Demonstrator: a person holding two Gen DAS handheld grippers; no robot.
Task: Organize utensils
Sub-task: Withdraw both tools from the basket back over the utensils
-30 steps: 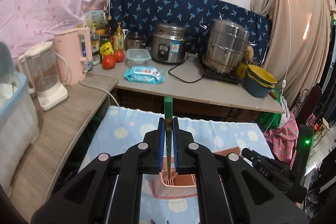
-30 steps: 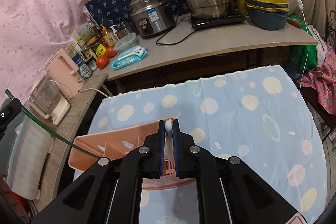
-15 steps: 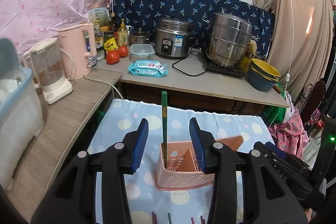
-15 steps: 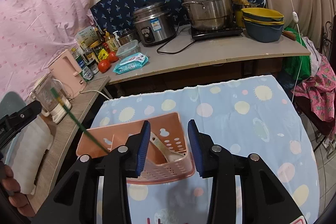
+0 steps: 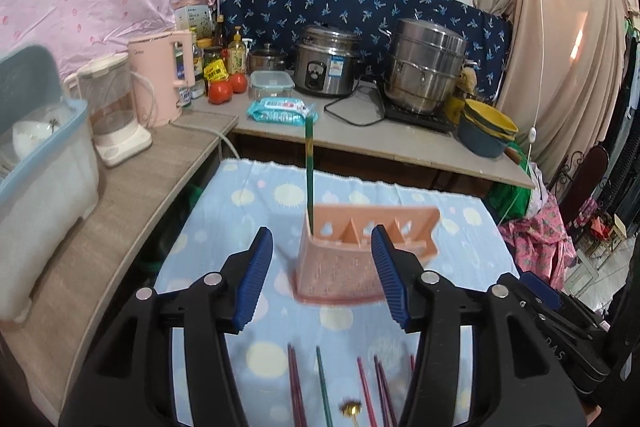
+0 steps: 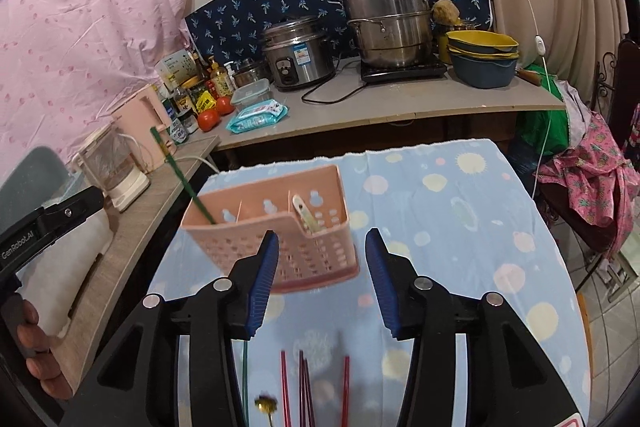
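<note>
Left wrist view: left gripper (image 5: 322,277) has just opened its jaws, nothing between them; beyond, at centre frame, the pink holder (image 5: 360,251) keeps a green chopstick (image 5: 309,163) upright. Right gripper (image 6: 318,273) likewise just opened, empty; red chopsticks (image 6: 304,383) lie at lower centre on the bench (image 6: 460,211).

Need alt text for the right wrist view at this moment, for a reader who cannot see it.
The right claw hangs open and empty above a pink utensil caddy on a blue dotted tablecloth; its jaws have just been opening. A green chopstick leans in the caddy's left compartment and a white spoon in the right, with red chopsticks loose below.
</note>
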